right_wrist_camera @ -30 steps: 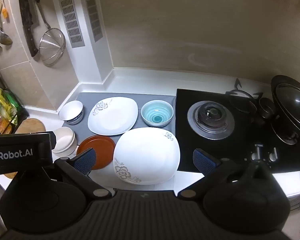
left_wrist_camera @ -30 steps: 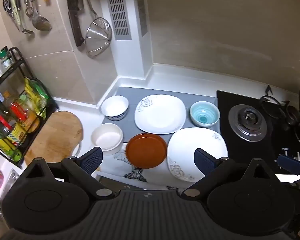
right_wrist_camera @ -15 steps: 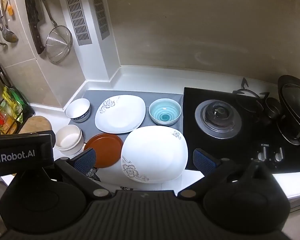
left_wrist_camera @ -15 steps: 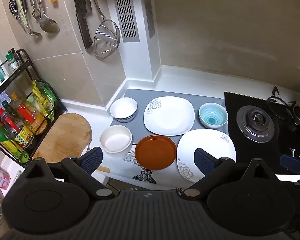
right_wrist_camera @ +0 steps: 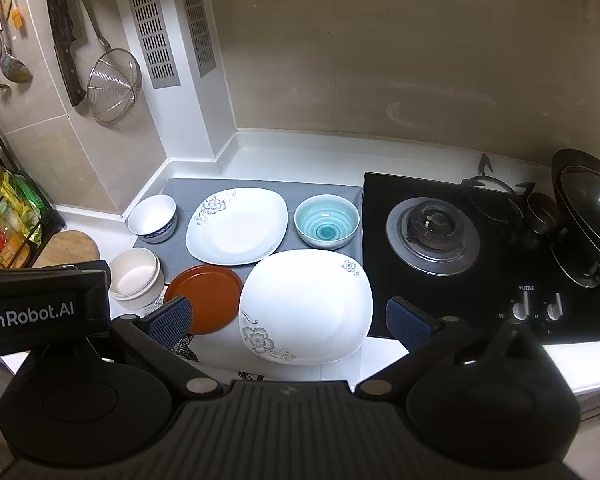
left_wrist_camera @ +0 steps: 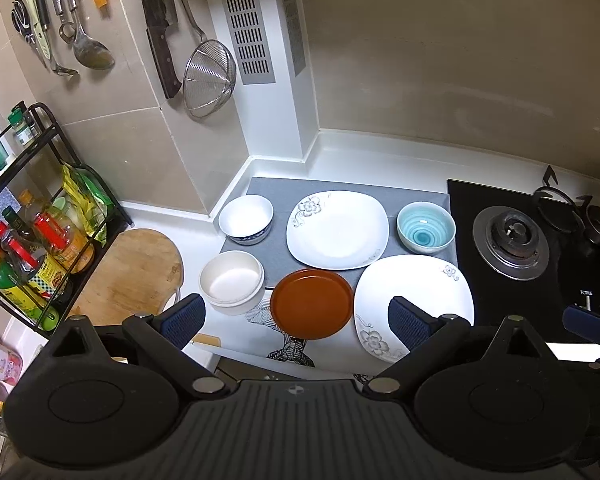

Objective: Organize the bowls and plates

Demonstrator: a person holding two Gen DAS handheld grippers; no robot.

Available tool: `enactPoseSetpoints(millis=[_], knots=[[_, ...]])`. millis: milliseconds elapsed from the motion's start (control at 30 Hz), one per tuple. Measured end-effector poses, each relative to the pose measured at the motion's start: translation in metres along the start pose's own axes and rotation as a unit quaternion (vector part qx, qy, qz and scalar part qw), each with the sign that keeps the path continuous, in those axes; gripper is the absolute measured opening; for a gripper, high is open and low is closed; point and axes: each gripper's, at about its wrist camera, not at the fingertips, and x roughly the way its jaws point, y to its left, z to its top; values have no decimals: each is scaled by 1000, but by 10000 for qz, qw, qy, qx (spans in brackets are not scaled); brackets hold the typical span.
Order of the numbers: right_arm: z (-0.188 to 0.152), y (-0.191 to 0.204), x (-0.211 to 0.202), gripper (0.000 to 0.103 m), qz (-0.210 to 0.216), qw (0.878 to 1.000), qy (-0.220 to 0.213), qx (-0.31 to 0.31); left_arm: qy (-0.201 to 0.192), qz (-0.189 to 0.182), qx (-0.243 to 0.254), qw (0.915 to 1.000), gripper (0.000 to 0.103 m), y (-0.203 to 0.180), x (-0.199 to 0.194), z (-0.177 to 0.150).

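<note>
On the counter lie two white square plates with flower prints, the far one [left_wrist_camera: 337, 229] [right_wrist_camera: 238, 225] on a grey mat [left_wrist_camera: 276, 188], the near one [left_wrist_camera: 416, 296] [right_wrist_camera: 306, 306] by the stove. A brown round plate [left_wrist_camera: 311, 303] [right_wrist_camera: 205, 298] sits left of the near plate. A blue-rimmed white bowl [left_wrist_camera: 246, 219] [right_wrist_camera: 153, 218], a cream bowl [left_wrist_camera: 231, 287] [right_wrist_camera: 135, 279] and a turquoise bowl [left_wrist_camera: 425, 229] [right_wrist_camera: 326, 221] stand around them. My left gripper [left_wrist_camera: 294, 318] hangs open above the brown plate. My right gripper [right_wrist_camera: 288, 318] hangs open above the near white plate. Both hold nothing.
A black gas stove [right_wrist_camera: 436, 236] fills the right, with a lidded wok [right_wrist_camera: 588, 208] at its far side. A round wooden board [left_wrist_camera: 128, 272] and a rack of bottles [left_wrist_camera: 24, 248] stand left. A knife, ladle and strainer [left_wrist_camera: 209, 78] hang on the wall.
Both grippers have pulled back and drifted left, so the dishes sit further right and look a little smaller. Both stay open. No dish has moved.
</note>
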Motion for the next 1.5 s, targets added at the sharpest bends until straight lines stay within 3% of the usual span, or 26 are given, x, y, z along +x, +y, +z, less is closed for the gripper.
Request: enactPoseSetpoints(millis=[1500], knots=[[-13,-4,3,103,100,9998,180,30,140,45,136,9998,99,-7,4,-12]])
